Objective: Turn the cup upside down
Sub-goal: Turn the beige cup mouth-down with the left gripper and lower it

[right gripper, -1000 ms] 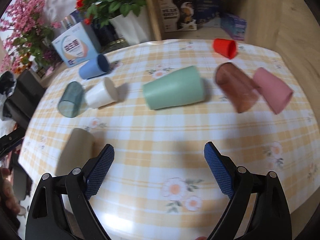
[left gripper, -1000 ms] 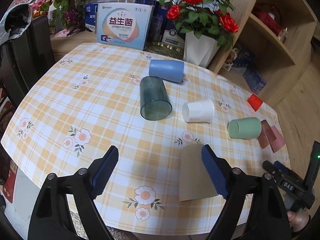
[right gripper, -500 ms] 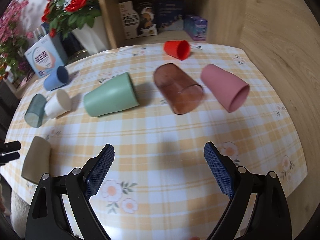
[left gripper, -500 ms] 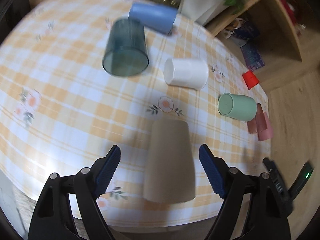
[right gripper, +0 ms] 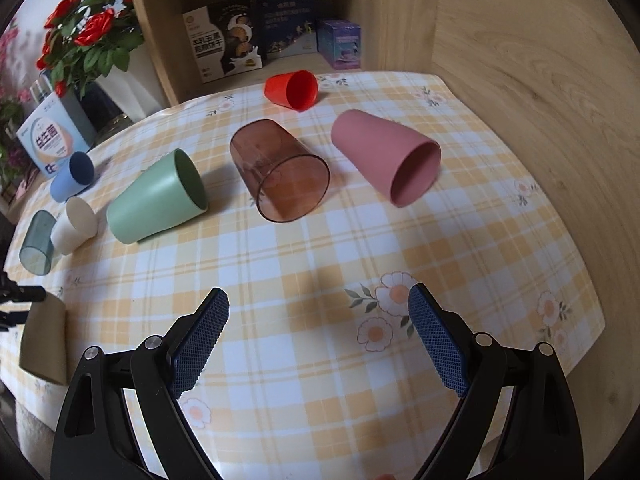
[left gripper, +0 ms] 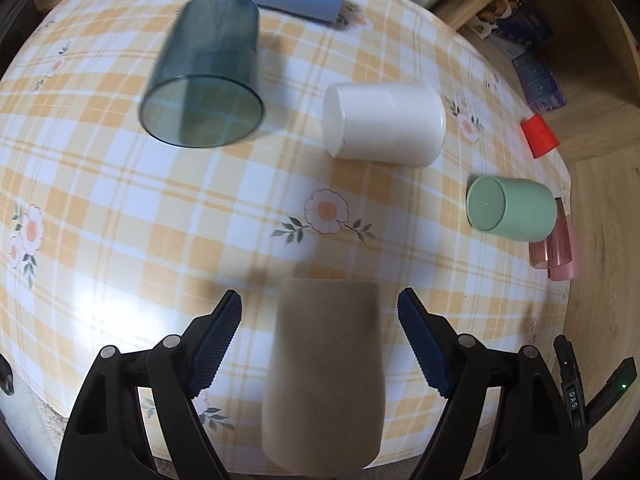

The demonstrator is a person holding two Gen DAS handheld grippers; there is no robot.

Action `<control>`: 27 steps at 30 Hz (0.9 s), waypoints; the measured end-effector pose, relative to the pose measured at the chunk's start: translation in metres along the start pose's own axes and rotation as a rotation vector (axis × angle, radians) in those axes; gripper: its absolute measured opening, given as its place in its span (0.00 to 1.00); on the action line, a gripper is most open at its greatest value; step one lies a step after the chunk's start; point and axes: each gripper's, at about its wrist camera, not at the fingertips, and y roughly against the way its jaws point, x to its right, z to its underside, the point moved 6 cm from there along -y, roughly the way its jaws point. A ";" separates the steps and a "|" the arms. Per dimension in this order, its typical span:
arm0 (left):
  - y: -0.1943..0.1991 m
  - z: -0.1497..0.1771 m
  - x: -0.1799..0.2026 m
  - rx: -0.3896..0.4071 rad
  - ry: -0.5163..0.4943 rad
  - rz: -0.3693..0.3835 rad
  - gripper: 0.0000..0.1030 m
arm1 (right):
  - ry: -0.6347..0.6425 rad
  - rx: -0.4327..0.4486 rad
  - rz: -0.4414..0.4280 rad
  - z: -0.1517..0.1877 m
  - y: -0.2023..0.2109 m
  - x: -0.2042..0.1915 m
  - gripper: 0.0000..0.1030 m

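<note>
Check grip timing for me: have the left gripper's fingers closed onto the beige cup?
No, the left gripper is open, straddling the beige cup.

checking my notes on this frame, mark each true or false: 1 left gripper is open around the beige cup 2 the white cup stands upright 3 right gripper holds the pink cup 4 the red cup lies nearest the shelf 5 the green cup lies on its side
1. True: the left gripper is open, its fingers on either side of the beige cup, not touching.
2. False: the white cup lies on its side.
3. False: the right gripper is open and holds nothing; the pink cup lies apart.
4. True: the red cup lies nearest the shelf.
5. True: the green cup lies on its side.
</note>
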 end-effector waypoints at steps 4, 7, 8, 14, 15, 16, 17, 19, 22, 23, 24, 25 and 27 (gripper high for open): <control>-0.008 -0.001 0.004 -0.005 -0.008 -0.024 0.69 | -0.003 -0.007 -0.001 0.000 -0.002 0.000 0.86; -0.014 0.002 0.007 -0.017 -0.031 -0.036 0.61 | 0.000 -0.005 -0.005 0.001 -0.002 -0.001 0.86; -0.015 0.003 0.007 -0.019 -0.037 -0.036 0.54 | 0.000 -0.006 -0.005 0.001 -0.002 -0.002 0.86; 0.002 0.014 0.007 0.034 -0.069 0.014 0.53 | 0.000 -0.008 -0.009 0.001 -0.001 -0.003 0.86; 0.008 0.019 0.005 0.046 -0.077 0.022 0.53 | 0.001 -0.007 -0.009 0.001 -0.001 -0.004 0.86; 0.013 0.022 0.005 0.055 -0.084 0.027 0.53 | 0.002 -0.006 -0.009 0.000 0.000 -0.004 0.86; 0.019 0.028 0.003 0.070 -0.098 0.036 0.53 | 0.000 -0.006 -0.009 0.000 0.000 -0.003 0.86; 0.030 0.038 0.001 0.105 -0.124 0.043 0.53 | -0.007 -0.010 -0.012 0.000 0.000 -0.004 0.86; 0.044 0.052 -0.004 0.147 -0.156 0.037 0.53 | -0.031 -0.028 -0.031 0.001 -0.003 -0.004 0.86; 0.049 0.056 -0.005 0.158 -0.160 0.040 0.53 | -0.036 -0.034 -0.036 0.002 -0.004 -0.005 0.86; 0.052 0.059 -0.007 0.169 -0.160 0.046 0.53 | -0.037 -0.037 -0.041 0.003 -0.004 -0.006 0.86; 0.056 0.062 -0.009 0.180 -0.158 0.048 0.52 | -0.036 -0.038 -0.044 0.003 -0.004 -0.007 0.86; 0.062 0.065 -0.010 0.207 -0.157 0.044 0.52 | -0.029 -0.038 -0.047 0.003 -0.003 -0.009 0.86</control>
